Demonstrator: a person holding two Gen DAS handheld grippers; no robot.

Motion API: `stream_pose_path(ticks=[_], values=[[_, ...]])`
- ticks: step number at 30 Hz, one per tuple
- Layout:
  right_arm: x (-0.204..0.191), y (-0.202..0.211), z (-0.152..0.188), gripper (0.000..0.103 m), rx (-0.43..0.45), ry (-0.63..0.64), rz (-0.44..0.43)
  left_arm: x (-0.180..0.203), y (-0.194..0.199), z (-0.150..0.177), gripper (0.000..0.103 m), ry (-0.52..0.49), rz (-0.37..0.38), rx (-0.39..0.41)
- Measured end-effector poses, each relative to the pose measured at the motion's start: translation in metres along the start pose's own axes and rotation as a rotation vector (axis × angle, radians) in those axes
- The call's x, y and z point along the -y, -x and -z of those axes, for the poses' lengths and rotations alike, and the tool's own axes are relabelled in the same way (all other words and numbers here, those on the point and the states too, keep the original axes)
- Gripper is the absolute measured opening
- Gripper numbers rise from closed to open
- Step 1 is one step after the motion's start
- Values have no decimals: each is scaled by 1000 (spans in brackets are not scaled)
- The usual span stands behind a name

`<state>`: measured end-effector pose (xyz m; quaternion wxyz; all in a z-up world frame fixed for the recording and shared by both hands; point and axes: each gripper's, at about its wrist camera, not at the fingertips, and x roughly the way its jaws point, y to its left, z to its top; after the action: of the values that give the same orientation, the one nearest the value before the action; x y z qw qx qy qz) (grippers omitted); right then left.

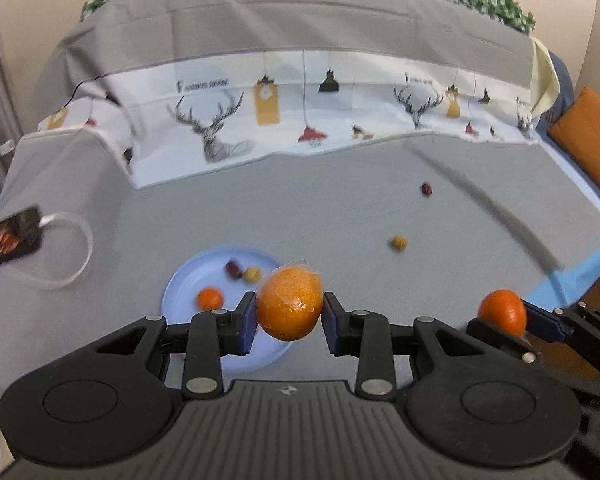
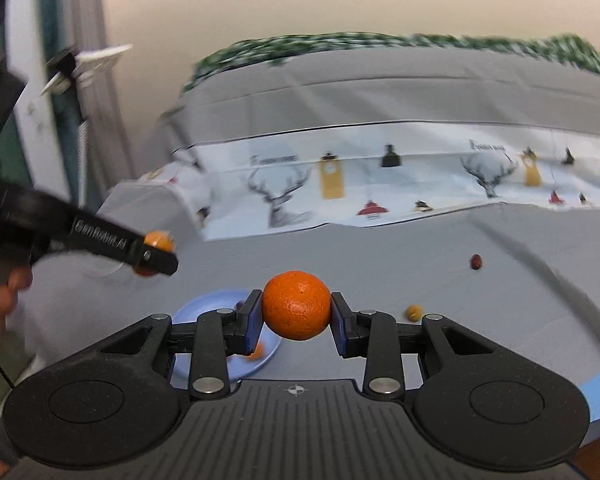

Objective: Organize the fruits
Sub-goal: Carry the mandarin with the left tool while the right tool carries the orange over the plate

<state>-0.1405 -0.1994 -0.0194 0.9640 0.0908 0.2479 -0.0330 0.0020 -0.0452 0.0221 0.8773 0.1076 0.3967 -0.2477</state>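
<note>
Left tongs (image 1: 290, 318): clamping a plastic-wrapped orange citrus fruit (image 1: 290, 306) between the blue pads, and holding it in the air above the near rim of the plate.
Right tongs (image 2: 296, 316): clamping a bare round orange tangerine (image 2: 296, 305) between the blue pads, clear of the bed.
Pale blue round plate (image 1: 188, 280): lying on the grey bed sheet (image 1: 300, 208); it is carrying a small orange fruit (image 1: 210, 298), a dark red fruit (image 1: 233, 269) and a yellowish fruit (image 1: 253, 274).
Loose fruits: a small yellow fruit (image 1: 398, 243) and a small dark red fruit (image 1: 426, 189) are lying on the sheet, well apart from the plate.
Surroundings: a deer-print cloth (image 1: 300, 120) is lying across the back of the bed; a black device with a white cable (image 1: 12, 232) is resting at the left; an orange cushion (image 1: 592, 140) is sitting at the right.
Image quality: both views are showing blur.
</note>
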Motion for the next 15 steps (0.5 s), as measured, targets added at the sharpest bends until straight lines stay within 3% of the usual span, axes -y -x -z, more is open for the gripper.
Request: stream_pose_path(ticks=[3,8,15], values=[[-26,5,10,36,-38,38,-49,-10,12,21,38,9,-12,-14],[-46,17,7,36,-13,71,-69,-18,36,50,38,40,-27,17],[-60,20,5,36,-20,94,-91,-29,50,61,38,98,-31,34]])
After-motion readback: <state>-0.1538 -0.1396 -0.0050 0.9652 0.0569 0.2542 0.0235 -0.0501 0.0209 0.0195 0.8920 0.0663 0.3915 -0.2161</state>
